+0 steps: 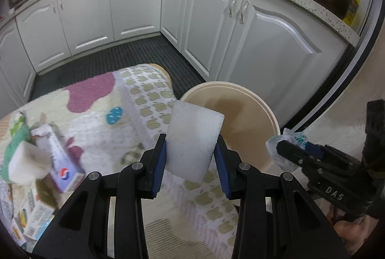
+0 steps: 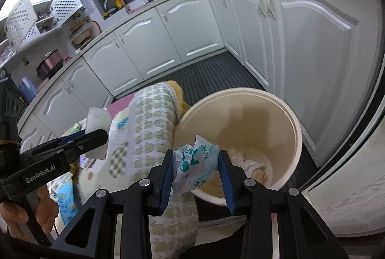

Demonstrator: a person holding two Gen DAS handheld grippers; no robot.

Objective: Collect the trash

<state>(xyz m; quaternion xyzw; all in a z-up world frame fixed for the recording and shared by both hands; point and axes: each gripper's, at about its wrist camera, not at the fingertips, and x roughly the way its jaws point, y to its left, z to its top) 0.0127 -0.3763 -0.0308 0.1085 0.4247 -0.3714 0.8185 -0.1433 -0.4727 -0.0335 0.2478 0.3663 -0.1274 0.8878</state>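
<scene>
"GenRobot.AI" on left gripper (image 2: 96, 138); "DAS" on right gripper (image 1: 288, 150).

Left wrist view: looks forward and down along its own fingers, close above the patterned cloth (image 1: 134, 100), beige bin (image 1: 240, 90) ahead right. Right wrist view: same downward tilt, nearer the bin (image 2: 296, 129). Shared: bin, cloth edge, white cabinets (image 1: 134, 6), dark floor; each view catches the other gripper at its side

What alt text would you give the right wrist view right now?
The right gripper clamps a crumpled plastic wrapper just above the near rim of a beige bin that already has scraps inside. At left, the left gripper holds a white foam block over a patterned tablecloth.
</scene>
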